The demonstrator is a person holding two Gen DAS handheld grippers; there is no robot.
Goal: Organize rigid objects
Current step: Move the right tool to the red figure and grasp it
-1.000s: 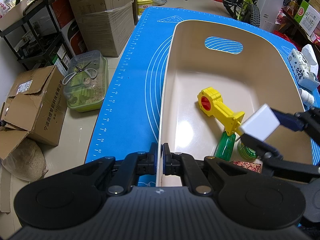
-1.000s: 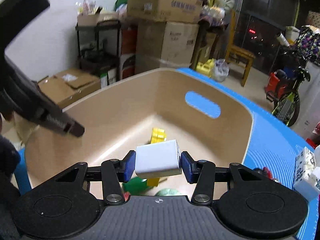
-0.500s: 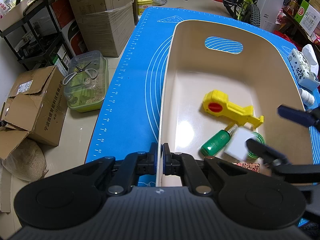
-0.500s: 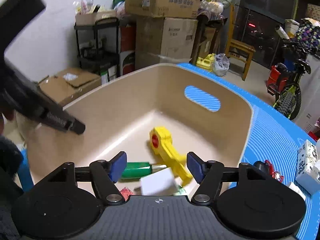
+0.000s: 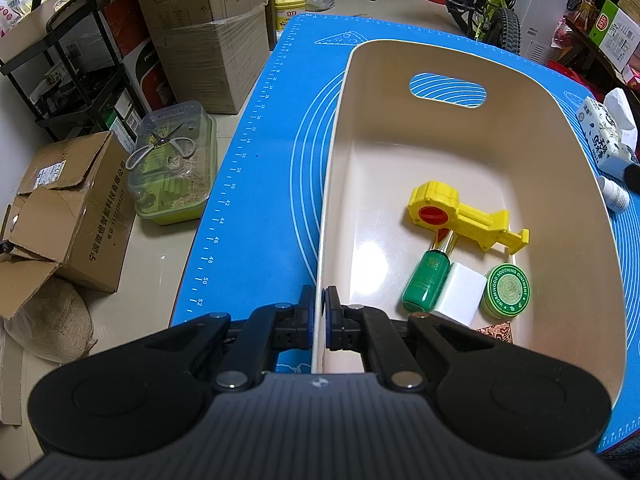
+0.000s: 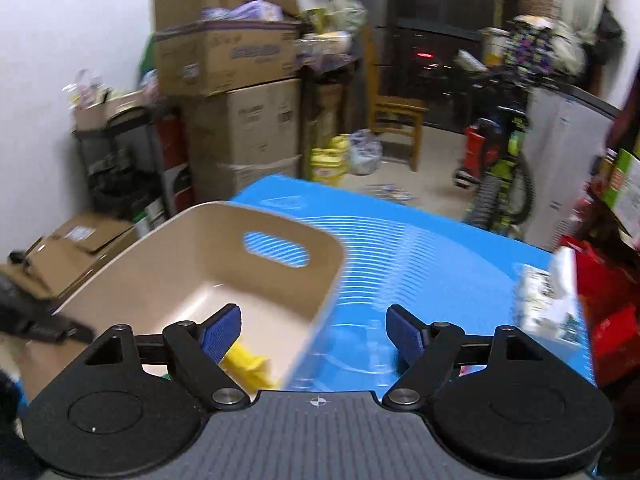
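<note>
— Cluttered storeroom all around us: cardboard boxes (image 5: pixel 208 36) stacked by the wall, a bike (image 5: pixel 488 4) at the back, and a blue mat (image 5: pixel 272 184) spread over the table. Where do we stand with the tidying?

— Our beige bin (image 5: pixel 600 264) sits on the mat, and we count five things in it. A yellow toy (image 5: pixel 460 216) lies mid-floor, with a green bottle (image 5: pixel 426 280), a white block (image 5: pixel 460 294) and a green tin (image 5: pixel 506 292) side by side just nearer to us, the block touching the bottle. A reddish patterned piece (image 5: pixel 496 328) shows at the near wall, mostly hidden.

— And our grippers?

— Our left gripper (image 5: pixel 320 312) is pinched onto the bin's near rim, one pad inside and one outside, steadying it. Our right gripper (image 6: pixel 316 332) has its pads spread wide with nothing between them, hanging over the bin's right edge and the mat. That view is blurred, so we judge it to be in motion.

— What is left?

— Off to the right, outside the bin, we see a tissue pack (image 5: pixel 604 136) and a small white bottle (image 5: pixel 614 194) on the mat. Whether both count as rigid we can't say; the bottle looks the likelier next pick. We'd call the job well along but not finished.
</note>
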